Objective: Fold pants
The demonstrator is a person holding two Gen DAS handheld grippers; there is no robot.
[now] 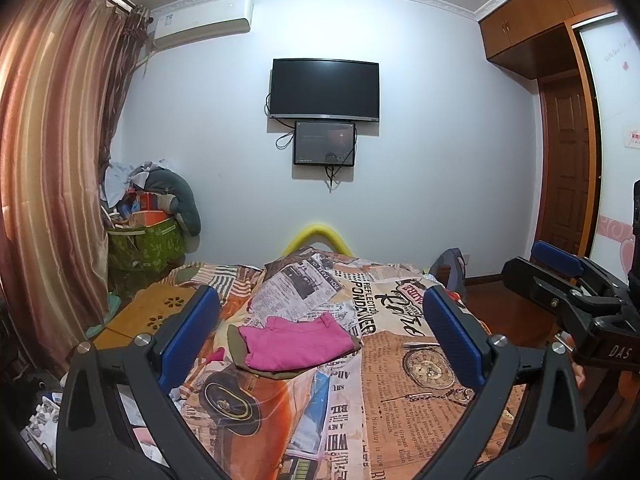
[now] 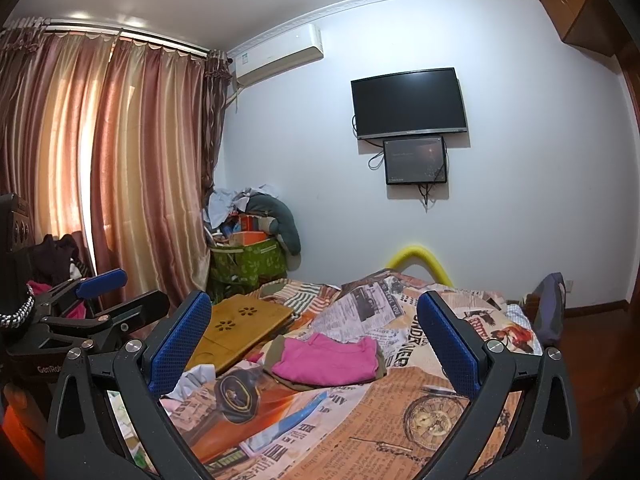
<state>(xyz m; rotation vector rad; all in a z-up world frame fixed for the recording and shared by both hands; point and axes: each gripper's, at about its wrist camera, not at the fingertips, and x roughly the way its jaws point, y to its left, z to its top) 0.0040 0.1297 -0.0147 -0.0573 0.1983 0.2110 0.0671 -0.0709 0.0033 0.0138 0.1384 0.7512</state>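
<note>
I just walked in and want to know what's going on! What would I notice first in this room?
Probably the bright pink pants, lying folded on a brownish garment in the middle of the bed's newspaper-print cover. Both grippers, left and right, hang wide open in front of them, holding nothing. On the far wall hangs a dark TV, with a smaller screen below.

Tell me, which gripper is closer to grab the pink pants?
Neither clearly. Both the left gripper and the right gripper hang open above the bed with the folded pink pants centred between the fingers. They look already folded.
</note>
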